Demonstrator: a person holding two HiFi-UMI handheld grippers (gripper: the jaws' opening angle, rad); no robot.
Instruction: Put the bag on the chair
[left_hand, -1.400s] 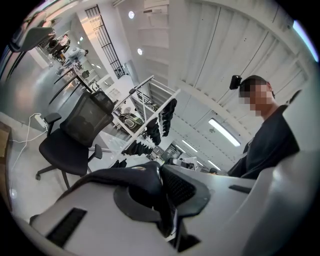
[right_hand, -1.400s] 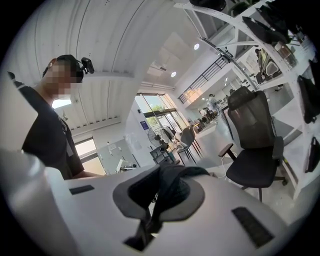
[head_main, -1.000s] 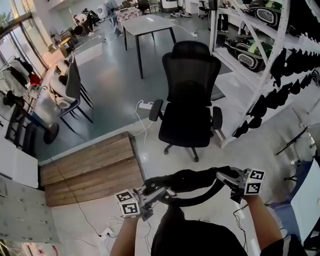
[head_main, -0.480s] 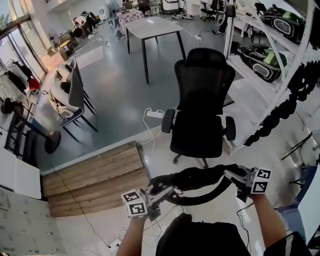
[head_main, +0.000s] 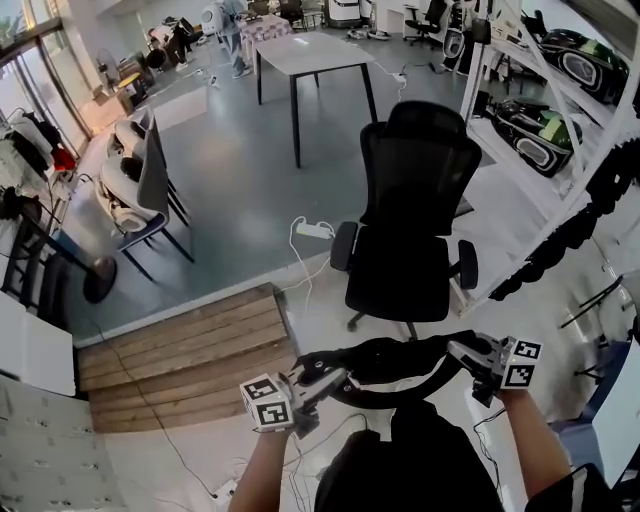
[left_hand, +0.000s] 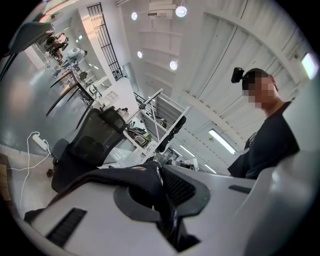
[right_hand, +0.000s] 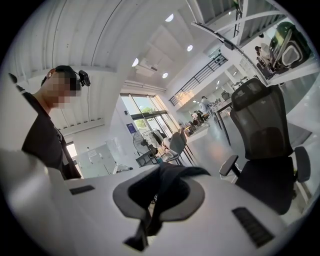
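From the head view, I see my left gripper (head_main: 335, 378) and my right gripper (head_main: 462, 352) low in the picture, at about 6 o'clock. The black bag (head_main: 398, 358) is stretched between them and is up in the air, not on the chair. The left gripper bites one end of the bag at 9 o'clock and the right gripper bites the other end at 3 o'clock. The black chair (head_main: 410, 240) stands on the floor at 12 o'clock from the bag, near it but apart, and its seat is bare. A wood platform (head_main: 185, 350) lies at 9 o'clock from the left gripper. A grey table (head_main: 310, 50) stands at 11 o'clock from the chair, well apart. A white shelf rack (head_main: 545, 110) runs up the side at 2 o'clock.

From the left gripper view, the two jaws are squeezed together on dark bag cloth (left_hand: 152, 182). The chair (left_hand: 87, 145) shows at 9 o'clock, and a person in a dark top (left_hand: 267, 150) at 3 o'clock.

From the right gripper view, the jaws are pressed tight on a fold of the bag (right_hand: 162, 187) too. The chair (right_hand: 265, 150) sits at 3 o'clock, a fan (right_hand: 142, 143) stands at 12 o'clock, and the person (right_hand: 45, 140) is at 9 o'clock.
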